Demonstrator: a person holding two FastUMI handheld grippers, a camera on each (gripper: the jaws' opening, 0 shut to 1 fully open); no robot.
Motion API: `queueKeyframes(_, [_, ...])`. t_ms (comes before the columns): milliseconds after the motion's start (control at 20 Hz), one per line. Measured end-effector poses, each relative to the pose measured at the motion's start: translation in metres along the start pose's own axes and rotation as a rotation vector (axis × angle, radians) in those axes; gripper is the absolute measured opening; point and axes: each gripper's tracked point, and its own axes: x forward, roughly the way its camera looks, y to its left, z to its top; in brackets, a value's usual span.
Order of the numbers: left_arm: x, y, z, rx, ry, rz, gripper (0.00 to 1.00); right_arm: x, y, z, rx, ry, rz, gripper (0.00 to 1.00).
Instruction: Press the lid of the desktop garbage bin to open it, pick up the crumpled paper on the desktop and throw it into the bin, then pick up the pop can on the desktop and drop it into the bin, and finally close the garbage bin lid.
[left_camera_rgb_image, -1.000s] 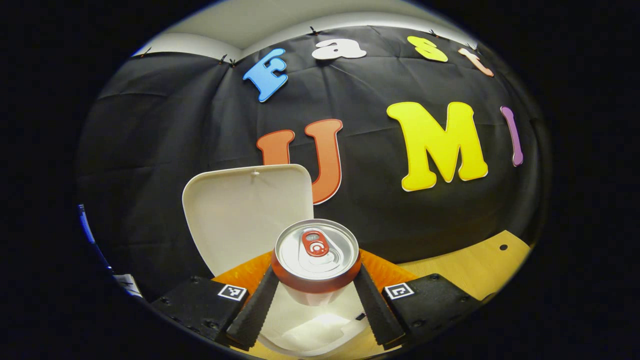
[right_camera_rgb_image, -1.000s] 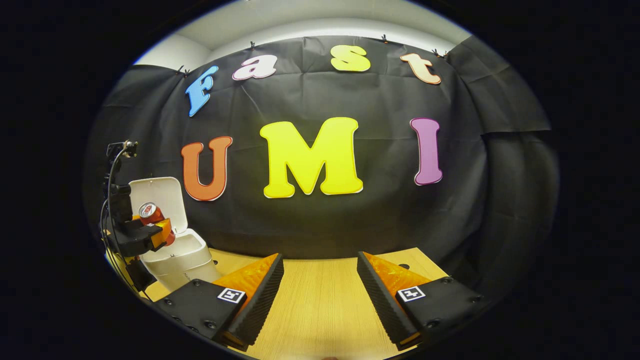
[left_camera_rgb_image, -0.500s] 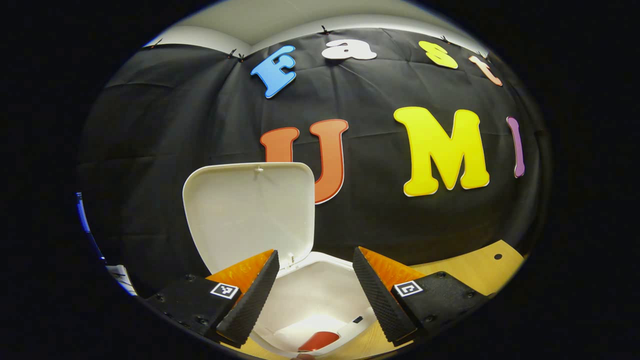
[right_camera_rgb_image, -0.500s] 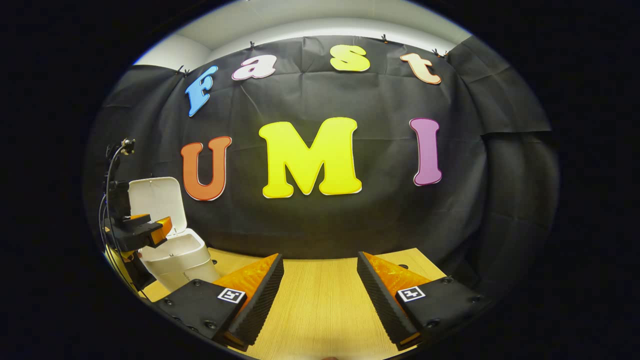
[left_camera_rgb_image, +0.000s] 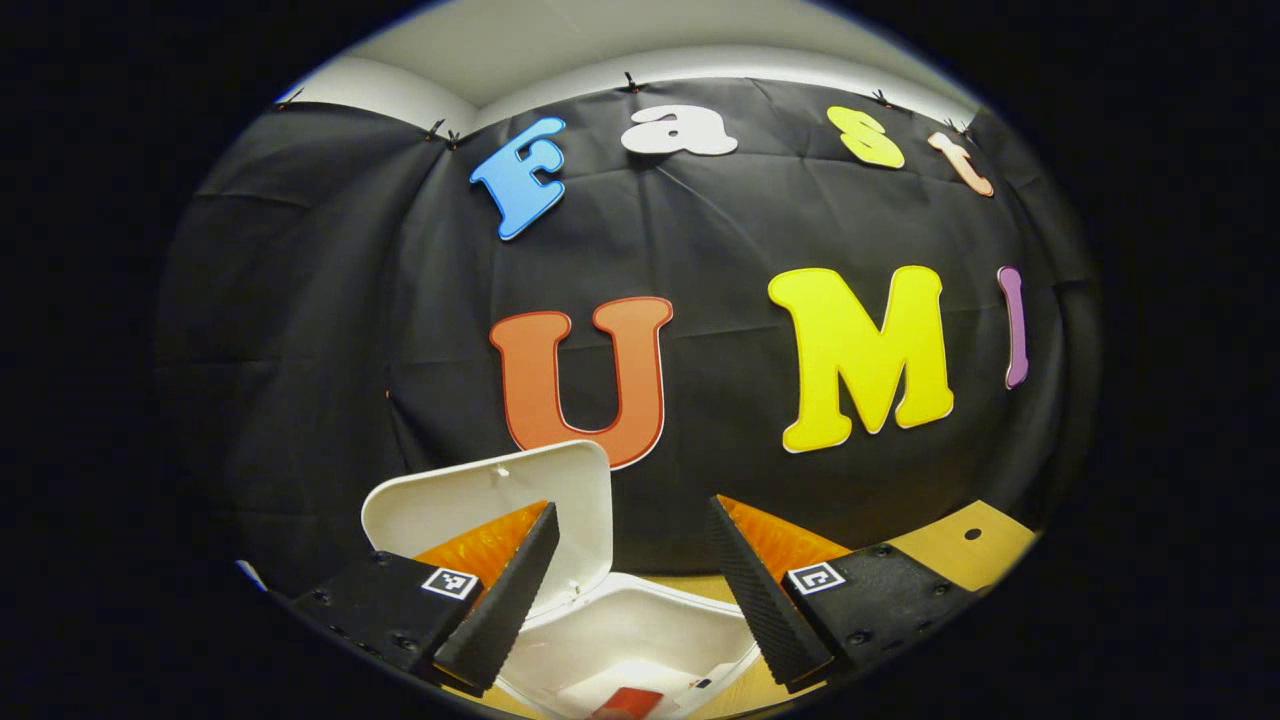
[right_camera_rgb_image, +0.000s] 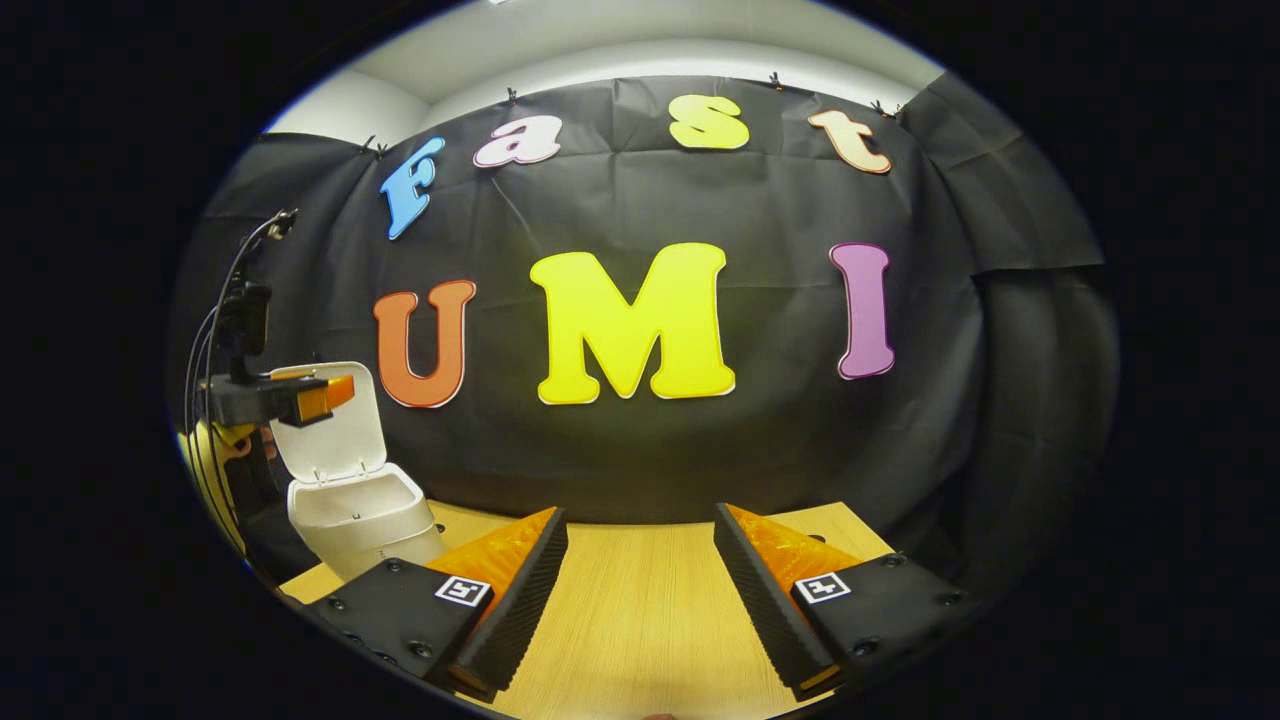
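In the left gripper view, the left gripper (left_camera_rgb_image: 625, 580) hangs above the open garbage bin (left_camera_rgb_image: 640, 625) with its jaws spread wide and nothing between them. Down in the gap, at the bottom of the bin, lies the pop can (left_camera_rgb_image: 628, 702), a red patch on something white that may be the crumpled paper; I cannot tell for sure. Just past the fingers, the bin's lid (left_camera_rgb_image: 480, 495) stands raised, its top edge level with the fingertips and its hinge at the bin's far rim. To the right of the bin a strip of wooden tabletop (left_camera_rgb_image: 960, 545) runs out to its far right corner, up against the black cloth wall.

In the right gripper view, the right gripper (right_camera_rgb_image: 640, 570) is likewise spread and holds nothing, low over the bare middle of the tabletop (right_camera_rgb_image: 640, 620). The wood between and beyond its fingers lies free up to the far edge. The bin (right_camera_rgb_image: 360, 515) stands at the tabletop's far left, lid (right_camera_rgb_image: 335, 430) up, with the left gripper (right_camera_rgb_image: 300, 398) raised above its opening, in front of the lid's upper part.
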Motion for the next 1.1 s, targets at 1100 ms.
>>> queueKeyframes(1100, [0.052,0.1,0.015,-0.041,0.022,0.156,0.95,-0.001,-0.004,-0.008,0.036,0.016,-0.007,0.93])
